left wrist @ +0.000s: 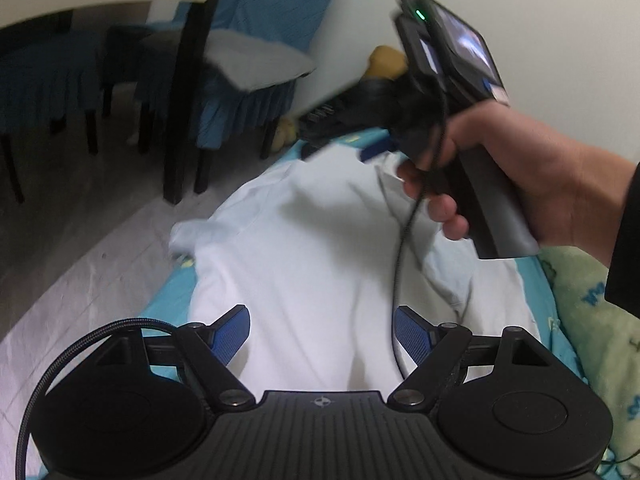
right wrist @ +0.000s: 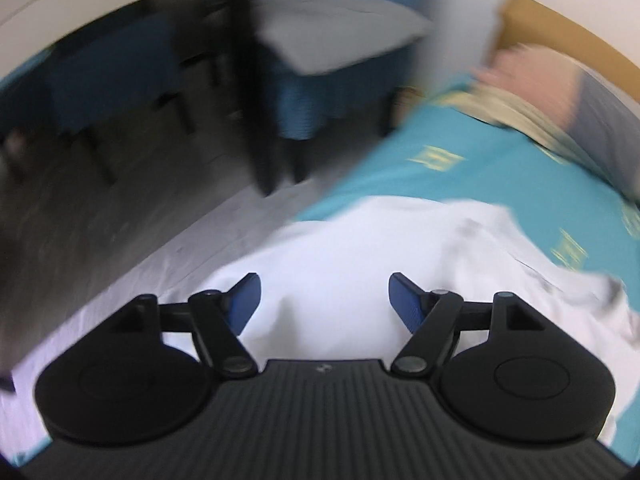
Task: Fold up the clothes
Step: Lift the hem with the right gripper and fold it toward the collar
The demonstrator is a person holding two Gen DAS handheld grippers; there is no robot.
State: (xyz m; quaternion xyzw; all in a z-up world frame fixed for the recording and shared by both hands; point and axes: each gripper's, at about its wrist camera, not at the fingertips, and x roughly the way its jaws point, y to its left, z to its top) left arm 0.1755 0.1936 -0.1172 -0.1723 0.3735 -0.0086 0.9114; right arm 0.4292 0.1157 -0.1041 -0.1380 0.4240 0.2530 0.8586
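A white garment (left wrist: 304,248) lies spread and creased on a teal bedsheet (left wrist: 170,300). My left gripper (left wrist: 322,330) hovers over its near part, open, with nothing between the blue pads. In the right wrist view the same white garment (right wrist: 360,264) spreads below my right gripper (right wrist: 325,300), which is also open and empty. The left wrist view shows the right gripper's body (left wrist: 448,92) held in a hand (left wrist: 520,176) above the garment's far right part, blurred by motion.
The teal bedsheet (right wrist: 460,168) carries yellow marks. Pillows (right wrist: 560,92) lie by a wooden headboard (right wrist: 568,36). A green patterned quilt (left wrist: 592,320) sits at the right. Chairs with blue covers (left wrist: 248,92) and dark legs stand on the grey floor (left wrist: 80,200) to the left.
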